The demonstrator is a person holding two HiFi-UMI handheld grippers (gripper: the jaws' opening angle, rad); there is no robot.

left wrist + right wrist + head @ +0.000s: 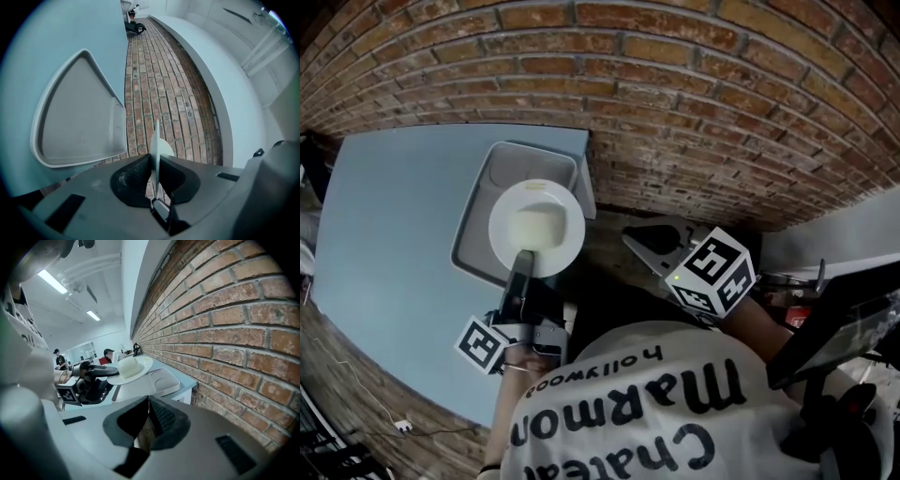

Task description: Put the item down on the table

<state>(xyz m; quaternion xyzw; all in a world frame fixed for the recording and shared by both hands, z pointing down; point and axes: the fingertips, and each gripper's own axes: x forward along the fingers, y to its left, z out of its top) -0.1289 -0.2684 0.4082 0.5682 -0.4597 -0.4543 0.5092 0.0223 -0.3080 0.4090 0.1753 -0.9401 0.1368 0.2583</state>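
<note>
Beside a rough brick wall (694, 84), a smooth, matte pale-blue table (384, 216). At its corner by the wall, a grey plastic-looking tray (514, 161) — rounded corners, raised lip. Over that tray, clear of the table, a round white plate (536, 228): glossy, thin-rimmed, shallow well in the middle. Carrying step by the look of it, set-down not yet done. Next: lowering level onto the table, then easing the grip. Left gripper (156, 157) fingers pinching the plate's rim edge-on; right gripper (148, 401) fingers pressed together, empty
</note>
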